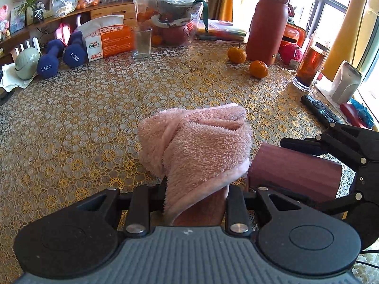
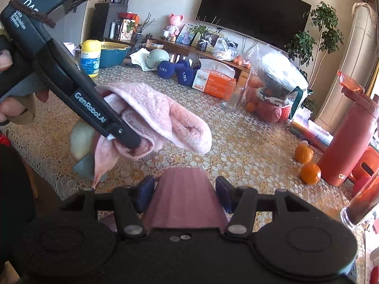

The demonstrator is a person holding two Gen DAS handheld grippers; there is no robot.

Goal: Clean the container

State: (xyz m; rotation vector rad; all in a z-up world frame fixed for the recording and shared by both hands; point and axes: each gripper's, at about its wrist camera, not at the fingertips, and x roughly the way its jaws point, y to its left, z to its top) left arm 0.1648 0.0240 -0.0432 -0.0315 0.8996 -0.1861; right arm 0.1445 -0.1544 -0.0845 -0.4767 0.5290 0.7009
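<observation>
Showing two hand-held grippers working above a table (image 1: 94,118) covered with a gold floral lace cloth. The left gripper (image 1: 196,196) is clamped on a folded pink fleece towel (image 1: 196,146), which rises in a bunched mass beyond its fingers; in the right wrist view the same towel (image 2: 156,120) drapes from the left gripper (image 2: 128,139), whose grip is held by a person's hand (image 2: 14,94) at the left edge. The right gripper (image 2: 183,194) is closed on a ribbed mauve container (image 2: 183,196), pinched between dark blue finger pads (image 2: 145,193). In the left wrist view the container (image 1: 293,168) lies roughly on its side in the right gripper (image 1: 284,163), raised off the table, with its near end just beside the towel; whether the two touch cannot be told.

Background, far side of the table: two navy dumbbells (image 1: 59,59) marked 1.5KG, an orange-and-white tissue pack (image 1: 109,40), an empty drinking glass (image 1: 141,42), two mandarins (image 1: 247,61), a tall terracotta-coloured bottle (image 1: 267,26), a glass jar of dark red liquid (image 1: 310,64), and a black remote control (image 1: 319,110) near the right edge. A flat-screen television (image 2: 255,11) hangs on the wall behind.
</observation>
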